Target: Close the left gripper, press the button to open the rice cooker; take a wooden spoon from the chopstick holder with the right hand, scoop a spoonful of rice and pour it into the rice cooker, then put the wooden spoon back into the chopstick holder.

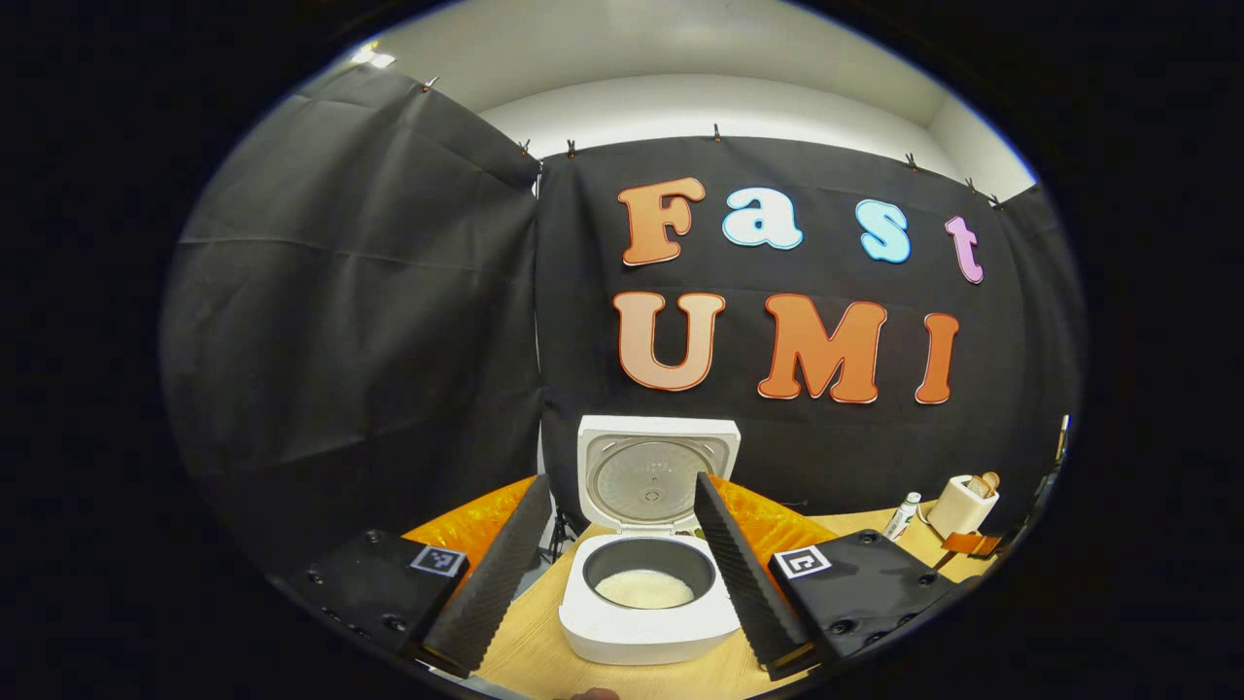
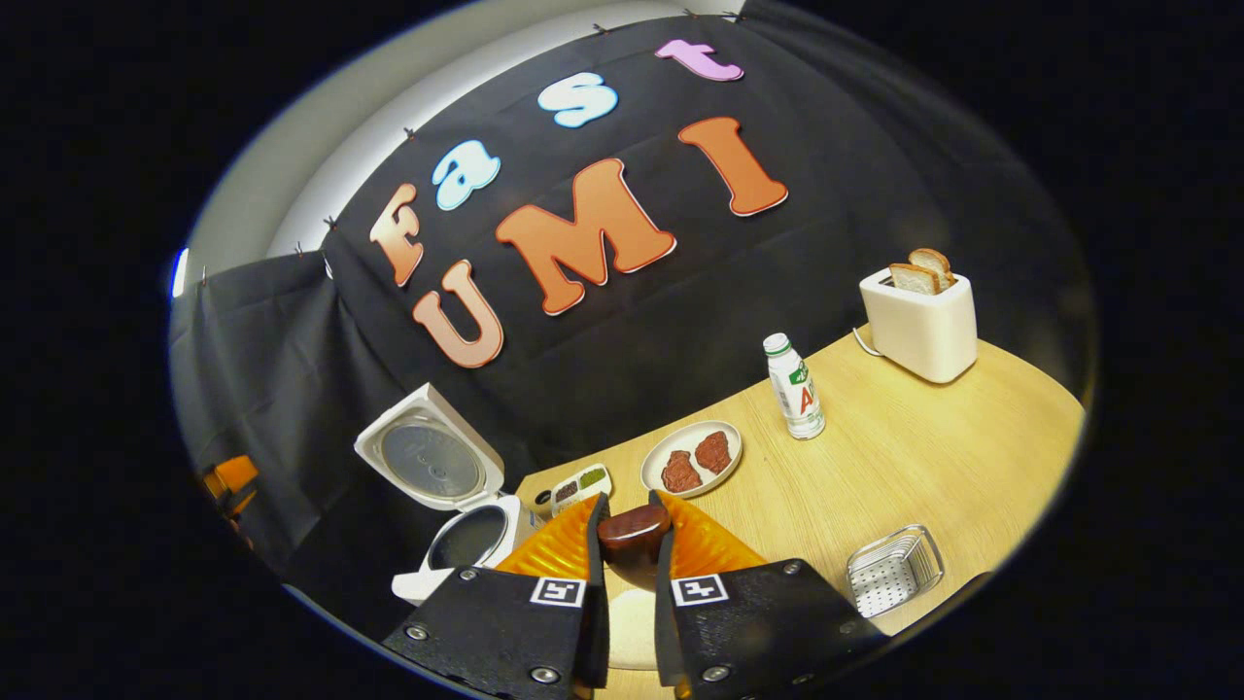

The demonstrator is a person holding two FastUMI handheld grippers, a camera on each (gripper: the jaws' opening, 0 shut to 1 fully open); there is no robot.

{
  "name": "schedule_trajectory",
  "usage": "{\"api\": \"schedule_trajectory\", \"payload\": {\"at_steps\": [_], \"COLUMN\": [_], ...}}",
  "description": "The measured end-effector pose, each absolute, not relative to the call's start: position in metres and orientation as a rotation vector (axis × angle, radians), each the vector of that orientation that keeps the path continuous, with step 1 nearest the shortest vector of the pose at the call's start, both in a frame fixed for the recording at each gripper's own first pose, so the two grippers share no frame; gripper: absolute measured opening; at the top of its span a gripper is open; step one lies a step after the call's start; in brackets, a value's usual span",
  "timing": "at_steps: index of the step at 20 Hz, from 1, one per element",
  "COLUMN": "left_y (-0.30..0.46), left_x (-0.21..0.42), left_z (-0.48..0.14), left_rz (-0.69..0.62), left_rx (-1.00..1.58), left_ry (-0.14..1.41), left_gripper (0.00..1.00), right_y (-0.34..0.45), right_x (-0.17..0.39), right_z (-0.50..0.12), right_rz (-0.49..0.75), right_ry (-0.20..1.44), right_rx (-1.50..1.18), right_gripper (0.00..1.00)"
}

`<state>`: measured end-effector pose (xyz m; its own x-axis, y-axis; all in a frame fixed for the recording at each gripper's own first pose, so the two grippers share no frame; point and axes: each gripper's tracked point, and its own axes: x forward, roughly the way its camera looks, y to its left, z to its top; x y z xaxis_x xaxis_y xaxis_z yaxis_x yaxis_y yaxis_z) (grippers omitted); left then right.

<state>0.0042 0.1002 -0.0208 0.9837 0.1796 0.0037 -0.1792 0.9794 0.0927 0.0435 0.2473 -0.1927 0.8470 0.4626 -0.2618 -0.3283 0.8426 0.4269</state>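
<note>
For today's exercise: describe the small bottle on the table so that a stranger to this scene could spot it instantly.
Find the wooden table in front of the black cloth wall. Near its back edge, between the white toaster and the plate of two reddish pieces, stands the bottle: upright, white, with a green label, the only bottle there.

Count of what sits on my worktop (image 2: 933,457)

I count one rice cooker (image 1: 646,608), lid up, with one heap of rice (image 1: 644,588) in its pot; one toaster (image 2: 920,321) holding two slices of bread (image 2: 923,270); one bottle (image 2: 795,387); one plate (image 2: 692,459) carrying two reddish-brown pieces (image 2: 697,462); one small divided dish (image 2: 580,485) in which I can make out two filled sections; one wire basket (image 2: 894,571); and one wooden spoon (image 2: 634,541), its dark handle pinched between the two fingers of my right tool (image 2: 632,530). My left tool (image 1: 622,574) makes two tools in all, its fingers spread either side of the cooker.
</note>
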Motion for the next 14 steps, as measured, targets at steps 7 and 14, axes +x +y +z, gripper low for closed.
{"api": "schedule_trajectory", "payload": {"at_steps": [7,14], "left_y": [0.100,0.108], "left_x": [0.012,0.011], "left_z": [-0.024,-0.023], "left_rz": [0.177,0.181], "left_rx": [0.107,0.164], "left_ry": [0.021,0.015], "left_gripper": [1.00,1.00], "right_y": [0.268,0.271], "right_x": [0.049,0.054], "right_z": [-0.244,-0.271], "right_rz": [0.372,0.323], "right_ry": [0.338,0.346], "right_rx": [0.163,0.254], "right_gripper": [0.18,0.18]}}
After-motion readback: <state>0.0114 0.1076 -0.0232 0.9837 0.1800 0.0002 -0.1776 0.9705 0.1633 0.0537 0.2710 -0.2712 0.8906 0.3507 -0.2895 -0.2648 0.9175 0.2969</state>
